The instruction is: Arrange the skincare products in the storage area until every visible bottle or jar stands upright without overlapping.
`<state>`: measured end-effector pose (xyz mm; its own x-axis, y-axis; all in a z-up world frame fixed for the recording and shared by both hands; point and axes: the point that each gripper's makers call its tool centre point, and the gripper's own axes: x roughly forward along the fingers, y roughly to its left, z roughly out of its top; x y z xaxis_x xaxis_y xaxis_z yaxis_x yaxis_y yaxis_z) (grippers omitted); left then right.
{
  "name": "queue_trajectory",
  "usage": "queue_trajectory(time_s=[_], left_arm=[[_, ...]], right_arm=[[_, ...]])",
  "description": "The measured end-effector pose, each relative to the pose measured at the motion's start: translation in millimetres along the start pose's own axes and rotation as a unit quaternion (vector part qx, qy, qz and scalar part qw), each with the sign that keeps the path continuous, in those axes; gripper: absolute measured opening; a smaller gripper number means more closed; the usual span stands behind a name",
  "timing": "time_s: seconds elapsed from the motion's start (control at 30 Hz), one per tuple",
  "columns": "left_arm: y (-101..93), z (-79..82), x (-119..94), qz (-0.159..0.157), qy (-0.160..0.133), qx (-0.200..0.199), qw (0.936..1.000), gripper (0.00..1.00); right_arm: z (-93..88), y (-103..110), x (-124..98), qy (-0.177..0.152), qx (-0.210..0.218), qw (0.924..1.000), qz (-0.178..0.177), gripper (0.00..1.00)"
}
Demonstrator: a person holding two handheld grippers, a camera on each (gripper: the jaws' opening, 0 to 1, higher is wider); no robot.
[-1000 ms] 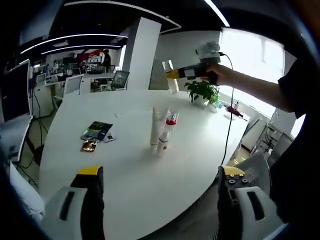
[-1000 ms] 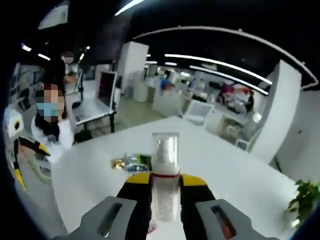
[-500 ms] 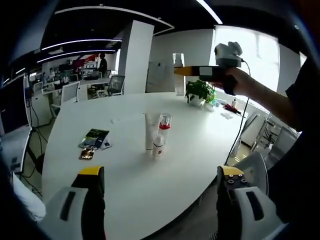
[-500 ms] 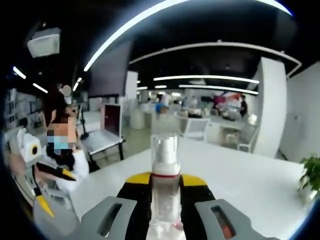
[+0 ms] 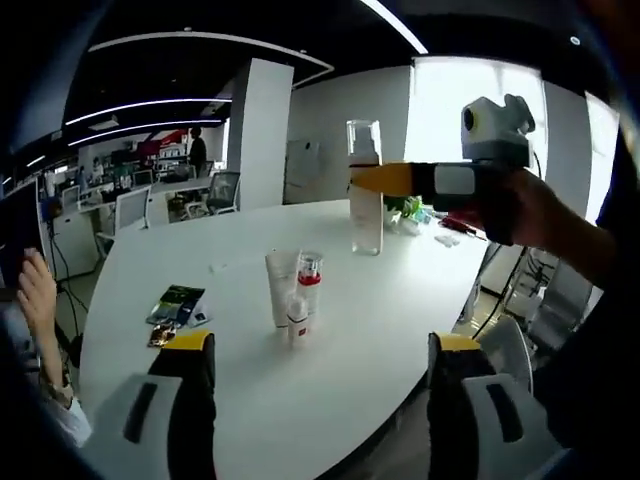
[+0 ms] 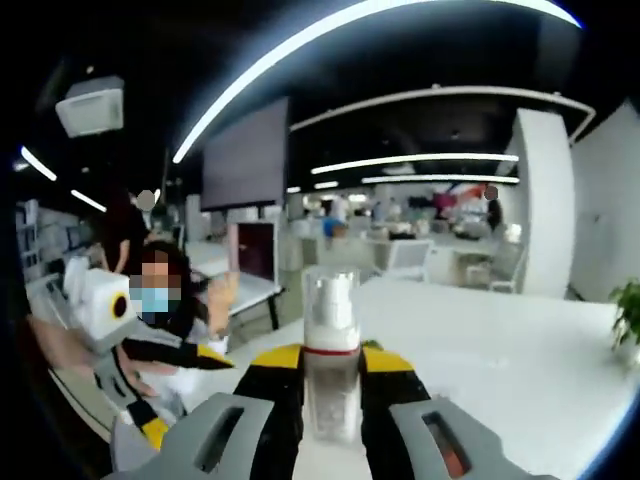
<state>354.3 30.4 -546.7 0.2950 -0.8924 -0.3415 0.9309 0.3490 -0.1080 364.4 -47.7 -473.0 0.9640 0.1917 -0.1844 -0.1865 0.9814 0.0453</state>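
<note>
On the white table [image 5: 340,330] a white tube [image 5: 277,288] and a bottle with a red band [image 5: 304,298] stand upright, close beside each other. My right gripper [image 5: 372,179] reaches in from the right, shut on a tall clear bottle [image 5: 365,190] held upright above the table's far side. In the right gripper view that clear bottle [image 6: 330,350], with a red ring under its cap, sits between the closed jaws of the right gripper [image 6: 330,378]. My left gripper [image 5: 320,375] hangs open over the near table edge; it also appears as the left gripper [image 6: 190,392].
Flat printed packets [image 5: 176,303] lie on the table's left part. A potted plant [image 6: 628,320] stands at the far end. A person's raised hand [image 5: 35,290] is at the left edge. Office desks and chairs [image 5: 222,188] stand beyond the table.
The right gripper has carried the clear bottle nearer and lower, now just behind the two standing products. Both views have shifted with the hands. The tube and red-banded bottle stay put.
</note>
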Motion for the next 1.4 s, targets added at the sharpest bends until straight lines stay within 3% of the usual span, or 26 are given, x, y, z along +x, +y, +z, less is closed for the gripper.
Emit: queue_trajectory(time_s=[0.4, 0.57, 1.0, 1.17, 1.4], left_arm=[[-22.4, 16.2, 14, -0.025, -0.022, 0.002, 0.9994, 0.78], [-33.2, 24.8, 18, -0.043, -0.028, 0.019, 0.9985, 0.68], [-45.2, 50.4, 26, -0.062, -0.067, 0.041, 0.9950, 0.45], [-44.4, 56.3, 27, -0.064, -0.075, 0.047, 0.9940, 0.27], [-42.9, 62.2, 25, -0.083, -0.077, 0.021, 0.9934, 0.26]], right_arm=[[-10.9, 29, -11, 0.001, 0.029, 0.9993, 0.025, 0.14], [-10.3, 39, -13, -0.001, 0.036, 0.9987, 0.036, 0.14], [-5.3, 39, -16, -0.008, 0.056, 0.9979, 0.033, 0.14], [-2.3, 37, -17, -0.011, 0.061, 0.9975, 0.035, 0.13], [4.4, 35, -19, -0.016, 0.067, 0.9967, 0.043, 0.14]])
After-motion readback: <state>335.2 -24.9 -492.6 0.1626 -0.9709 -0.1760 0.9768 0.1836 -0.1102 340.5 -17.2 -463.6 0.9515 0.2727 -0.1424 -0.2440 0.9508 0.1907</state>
